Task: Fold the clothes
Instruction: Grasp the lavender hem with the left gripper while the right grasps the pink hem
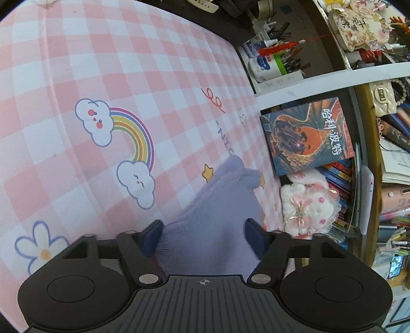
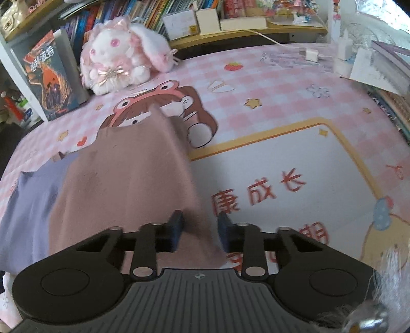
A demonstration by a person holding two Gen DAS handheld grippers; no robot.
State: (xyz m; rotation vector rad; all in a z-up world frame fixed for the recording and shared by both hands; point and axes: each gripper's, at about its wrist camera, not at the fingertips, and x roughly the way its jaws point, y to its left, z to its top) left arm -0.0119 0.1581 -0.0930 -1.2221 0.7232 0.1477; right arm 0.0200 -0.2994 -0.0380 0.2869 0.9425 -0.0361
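In the left wrist view a lavender knit garment (image 1: 217, 207) lies on the pink checked table mat (image 1: 102, 76) and runs back between my left gripper's (image 1: 203, 230) blue fingers, which stand wide apart around it. In the right wrist view a dusty pink cloth (image 2: 123, 179) is lifted and drapes from my right gripper (image 2: 198, 230) down to the mat (image 2: 282, 84). Its edge passes between the blue fingers; the jaws stand somewhat apart. The lavender garment (image 2: 28, 202) lies beside it at the left.
A plush rabbit (image 2: 120, 59) sits at the mat's far edge, also in the left wrist view (image 1: 307, 205). A Harry Potter book (image 1: 307, 135) leans on the shelf. Bookshelves (image 2: 153, 15) crowd the back. A white charger (image 2: 311, 55) and papers (image 2: 379, 69) lie far right.
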